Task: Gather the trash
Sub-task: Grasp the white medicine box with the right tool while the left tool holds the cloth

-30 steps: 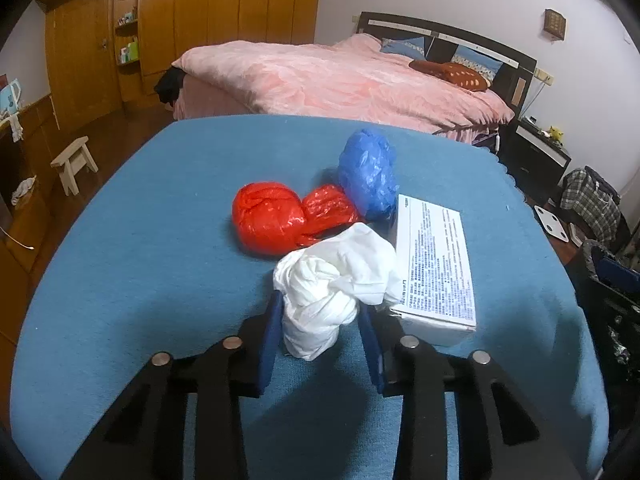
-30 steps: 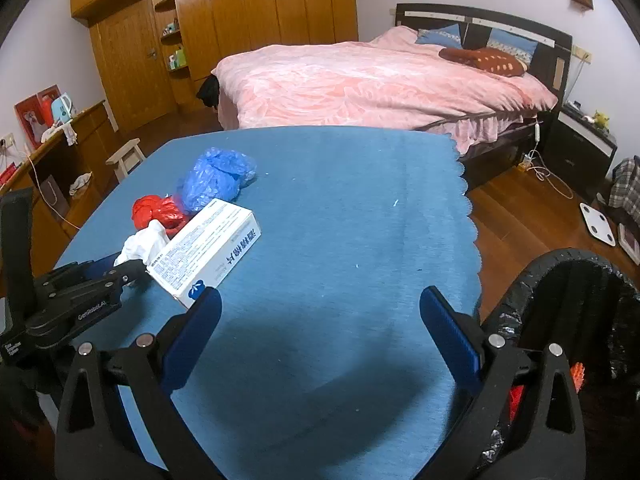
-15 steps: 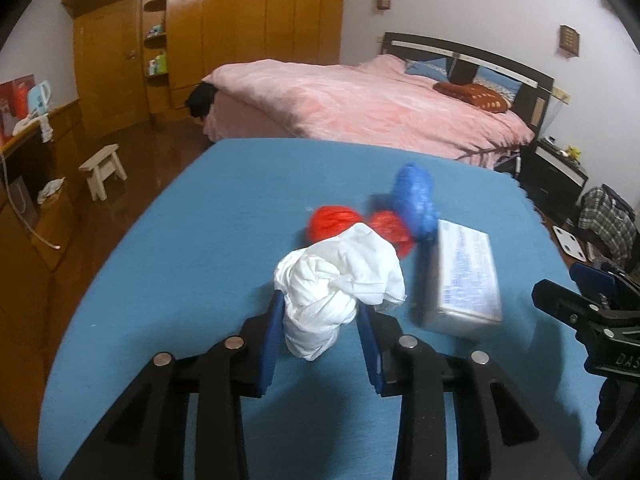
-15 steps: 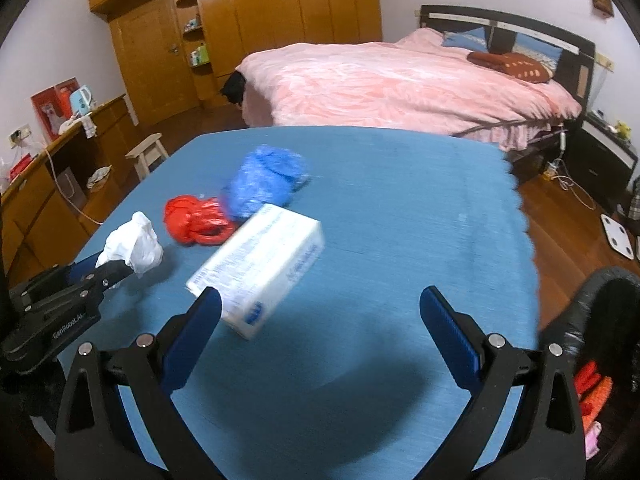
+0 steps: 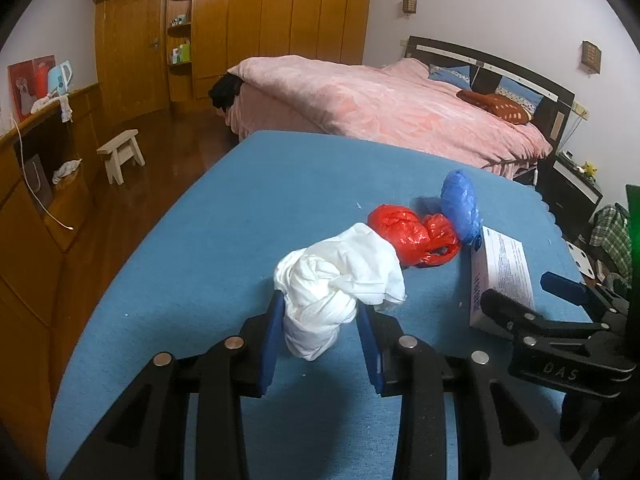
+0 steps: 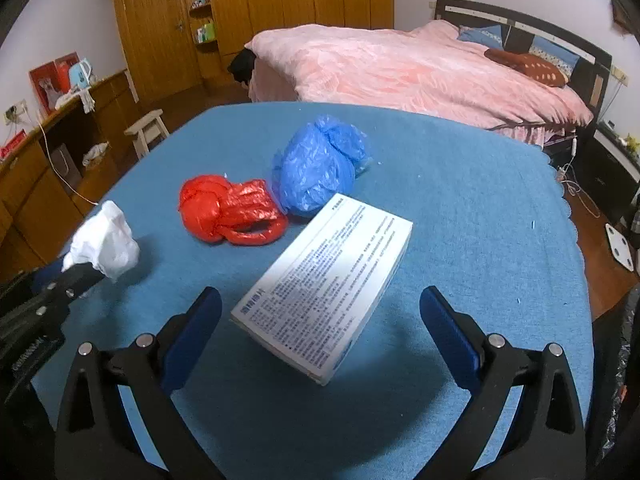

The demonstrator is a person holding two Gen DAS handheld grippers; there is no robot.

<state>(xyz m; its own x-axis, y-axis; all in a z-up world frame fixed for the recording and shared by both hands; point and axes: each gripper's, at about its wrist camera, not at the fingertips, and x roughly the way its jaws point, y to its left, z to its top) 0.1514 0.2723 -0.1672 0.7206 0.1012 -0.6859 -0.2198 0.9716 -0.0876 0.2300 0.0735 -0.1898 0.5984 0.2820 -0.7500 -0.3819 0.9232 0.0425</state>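
Observation:
My left gripper [image 5: 320,320] is shut on a crumpled white bag [image 5: 340,276] and holds it above the blue table [image 5: 240,216]. The bag also shows at the left of the right wrist view [image 6: 105,240]. On the table lie a red bag [image 6: 228,212], a blue bag [image 6: 316,166] and a white printed box [image 6: 326,284]. My right gripper [image 6: 320,328] is open, its jaws wide on either side of the box's near end, apart from it. The right gripper also shows in the left wrist view [image 5: 560,320].
A pink bed [image 5: 380,100] stands beyond the table. Wooden wardrobes [image 5: 240,20] line the back wall. A small stool [image 5: 122,154] and a low wooden shelf [image 5: 32,168] are at the left. The table's scalloped right edge [image 6: 576,232] drops to wood floor.
My left gripper has lifted the white bag off the table and drawn back left. My right gripper has swung left from the black bin and come up close to the white box.

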